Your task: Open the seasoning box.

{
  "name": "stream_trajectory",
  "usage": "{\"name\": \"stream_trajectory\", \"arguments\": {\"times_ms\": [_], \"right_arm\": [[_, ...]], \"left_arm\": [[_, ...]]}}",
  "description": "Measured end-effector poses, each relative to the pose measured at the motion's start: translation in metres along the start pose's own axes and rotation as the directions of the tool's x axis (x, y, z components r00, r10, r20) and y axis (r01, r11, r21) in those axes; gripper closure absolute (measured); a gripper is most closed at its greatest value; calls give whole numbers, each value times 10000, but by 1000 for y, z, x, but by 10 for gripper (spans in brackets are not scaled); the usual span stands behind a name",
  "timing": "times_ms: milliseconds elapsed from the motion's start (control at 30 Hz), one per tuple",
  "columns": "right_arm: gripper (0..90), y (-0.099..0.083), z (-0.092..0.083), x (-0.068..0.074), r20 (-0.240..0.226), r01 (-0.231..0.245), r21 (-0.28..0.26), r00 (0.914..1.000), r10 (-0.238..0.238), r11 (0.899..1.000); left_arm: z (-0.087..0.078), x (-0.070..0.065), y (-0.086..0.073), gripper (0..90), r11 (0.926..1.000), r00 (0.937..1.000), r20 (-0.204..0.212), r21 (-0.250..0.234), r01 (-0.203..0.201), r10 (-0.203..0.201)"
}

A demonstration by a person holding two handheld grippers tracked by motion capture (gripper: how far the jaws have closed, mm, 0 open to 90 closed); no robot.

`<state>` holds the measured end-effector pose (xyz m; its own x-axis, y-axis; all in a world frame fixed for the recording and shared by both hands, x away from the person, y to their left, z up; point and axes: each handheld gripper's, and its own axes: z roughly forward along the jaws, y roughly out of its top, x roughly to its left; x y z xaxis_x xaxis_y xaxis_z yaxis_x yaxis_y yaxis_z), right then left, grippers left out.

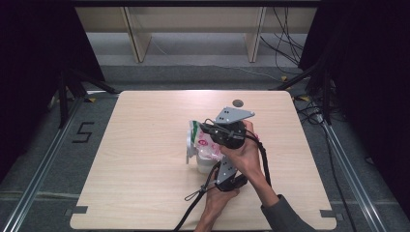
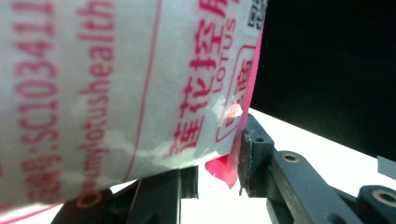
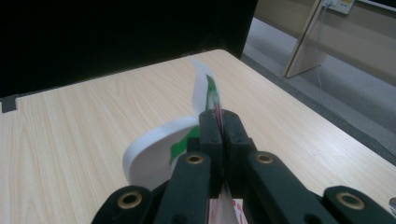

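Note:
A white plastic packet (image 1: 202,145) with red print and a green top strip stands near the table's middle, held between both grippers. My right gripper (image 1: 204,128) comes from above and right, shut on the packet's thin top edge; in the right gripper view the jaws (image 3: 219,116) pinch that edge, with a white and green flap (image 3: 205,86) curling beyond them. My left gripper (image 1: 212,164) reaches in from the near side, low on the packet. In the left gripper view the printed packet (image 2: 93,93) sits between the jaws (image 2: 217,163), its pink edge against the right pad (image 2: 245,149).
The wooden table (image 1: 145,183) has bare surface all around the packet. A small dark round hole (image 1: 237,103) sits near its far edge. Wooden shelf legs (image 1: 138,43) and loose cables (image 1: 285,43) lie on the floor beyond. Dark curtains flank both sides.

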<state>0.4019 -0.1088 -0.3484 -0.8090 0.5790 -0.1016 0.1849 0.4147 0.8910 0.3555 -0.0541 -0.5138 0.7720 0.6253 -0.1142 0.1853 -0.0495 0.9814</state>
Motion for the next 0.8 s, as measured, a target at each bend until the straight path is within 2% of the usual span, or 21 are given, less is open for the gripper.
{"name": "stream_trajectory", "arguments": {"times_ms": [33,67,100,167,267,367,400,433,467,500,533,567,600,633,667,700,733,800], "right_arm": [[897,0,0,-1,11,0,-62,10000,0,10000],[897,0,-2,-2,-90,9,42,10000,-9,10000],[898,0,-2,-2,-74,-114,-90,9999,114,9999],[898,0,-5,-3,-240,-117,-34,9996,116,9999],[898,0,-8,-4,-116,-168,-55,9998,167,9998],[899,0,-10,-4,-234,-153,-41,9996,152,9999],[900,1,-11,-4,-146,-32,-156,9999,30,9999],[900,1,-14,-4,-323,-96,-1,9994,96,10000],[900,1,-15,-5,-204,20,-184,9998,-24,9998],[900,1,-16,-4,-146,6,-244,9999,-9,9997],[900,1,-18,-5,-142,35,-285,9999,-39,9996],[900,2,-20,-5,-230,15,-87,9997,-17,10000],[900,1,-21,-5,-177,92,-195,9998,-96,9998],[900,1,-23,-6,-205,66,-145,9998,-69,9999],[900,0,-25,-5,-141,-38,-195,9999,35,9998],[900,0,-27,-6,-189,45,-234,9998,-49,9997],[900,0,-29,-6,-275,-84,-220,9996,78,9997],[900,-1,-33,-8,-221,-51,-338,9997,43,9994]], "left_arm": [[-1,1,1,715,9998,9999,114,178,-3,1],[-2,1,1,714,9998,9999,123,202,3,-5],[-2,1,1,712,9998,9999,123,202,3,-5],[-1,1,0,706,9998,9999,94,194,39,-41],[-1,1,-1,700,9998,10000,-75,214,-7,9],[-1,1,-1,701,9998,9999,-106,190,12,-10],[-1,1,-1,701,9996,9999,-90,257,65,-63],[-2,2,-1,699,9994,9999,47,345,91,-93],[-3,2,-1,692,9994,9999,-4,334,128,-128],[-1,0,-2,690,9987,9987,56,23,500,-501],[-1,0,-2,689,9987,9987,56,23,500,-501],[-1,0,-2,687,9987,9987,71,59,507,-507],[0,0,-3,678,9987,9988,25,122,497,-498],[0,-2,-3,669,9977,9977,76,-15,681,-680],[-1,-1,-3,668,9986,9987,72,135,506,-507],[-1,-1,-3,668,9987,9987,104,131,500,-502],[-1,-2,-3,664,9986,9987,68,124,509,-510],[-1,-3,-3,649,9988,9989,32,179,457,-457]]}}
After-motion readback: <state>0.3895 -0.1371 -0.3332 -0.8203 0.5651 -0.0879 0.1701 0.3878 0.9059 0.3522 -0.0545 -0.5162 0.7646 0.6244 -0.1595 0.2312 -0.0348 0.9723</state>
